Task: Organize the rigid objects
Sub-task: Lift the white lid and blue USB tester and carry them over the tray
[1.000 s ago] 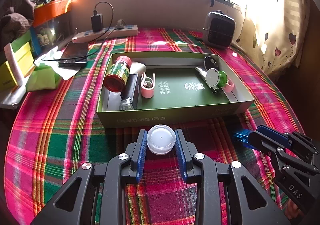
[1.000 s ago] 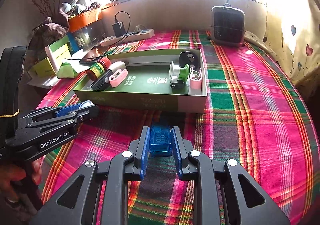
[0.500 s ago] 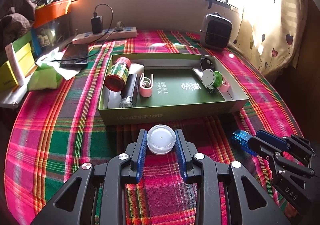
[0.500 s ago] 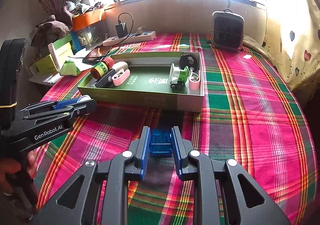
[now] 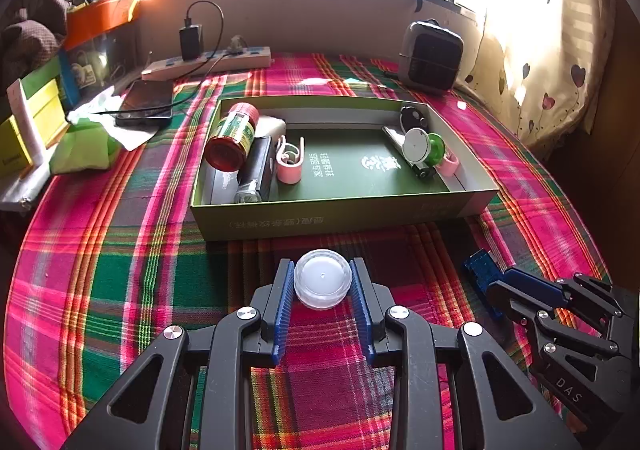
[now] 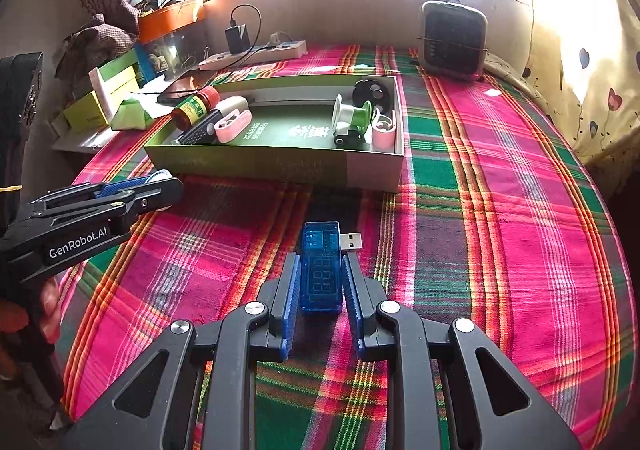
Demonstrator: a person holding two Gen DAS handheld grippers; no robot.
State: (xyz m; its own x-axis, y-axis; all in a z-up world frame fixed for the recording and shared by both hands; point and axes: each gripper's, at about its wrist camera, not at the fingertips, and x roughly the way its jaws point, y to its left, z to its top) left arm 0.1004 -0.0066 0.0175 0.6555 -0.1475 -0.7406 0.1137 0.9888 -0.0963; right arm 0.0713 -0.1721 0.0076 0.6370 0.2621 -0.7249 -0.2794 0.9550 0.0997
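Left wrist view: a clear round jar is being clamped between the left gripper pads, while a blue USB meter is being pinched by the nearly closed right gripper, both short of the green box.

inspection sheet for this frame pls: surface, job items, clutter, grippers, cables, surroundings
Surface: plaid cloth over the table.
Job's things: green box holds a red-capped bottle, pink clips, a green spool and a black disc; round white jar and blue USB meter outside it.
Clutter: phone, green pouch, yellow-green boxes.
Grippers: left gripper shut on the jar; right gripper shut on the USB meter.
Cables: charger lead from power strip to the phone.
Surroundings: small heater, heart-print curtain, bright window.
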